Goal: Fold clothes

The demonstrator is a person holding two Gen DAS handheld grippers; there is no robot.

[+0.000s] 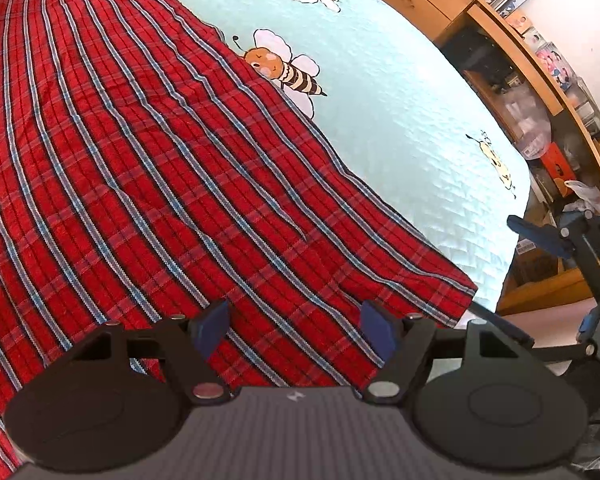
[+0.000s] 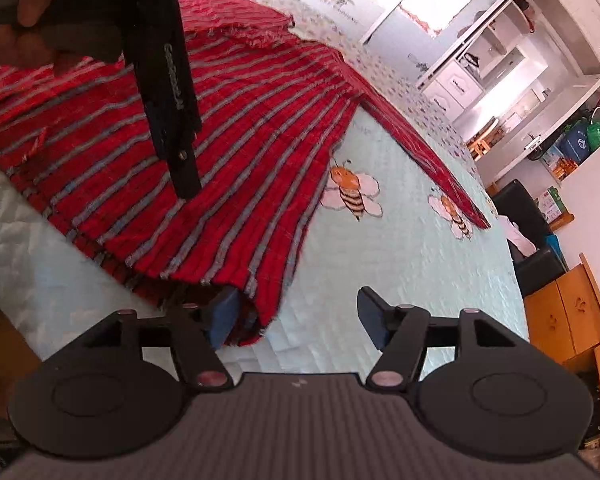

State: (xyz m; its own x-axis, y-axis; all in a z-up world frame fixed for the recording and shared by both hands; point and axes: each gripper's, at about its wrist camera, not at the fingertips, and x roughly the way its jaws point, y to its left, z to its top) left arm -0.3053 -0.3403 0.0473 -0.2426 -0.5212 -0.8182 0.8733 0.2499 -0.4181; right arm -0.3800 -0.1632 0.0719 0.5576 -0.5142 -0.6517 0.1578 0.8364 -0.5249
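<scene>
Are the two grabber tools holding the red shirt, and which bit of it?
Neither holds it yet. The left tool is open above the red plaid shirt. The right tool is open at the shirt's bottom corner, not closed on it.

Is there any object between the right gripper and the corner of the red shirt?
Nothing visible. The right gripper is open at the red plaid shirt's hem corner, one finger right beside the cloth. Only bare bedspread lies around it.
</scene>
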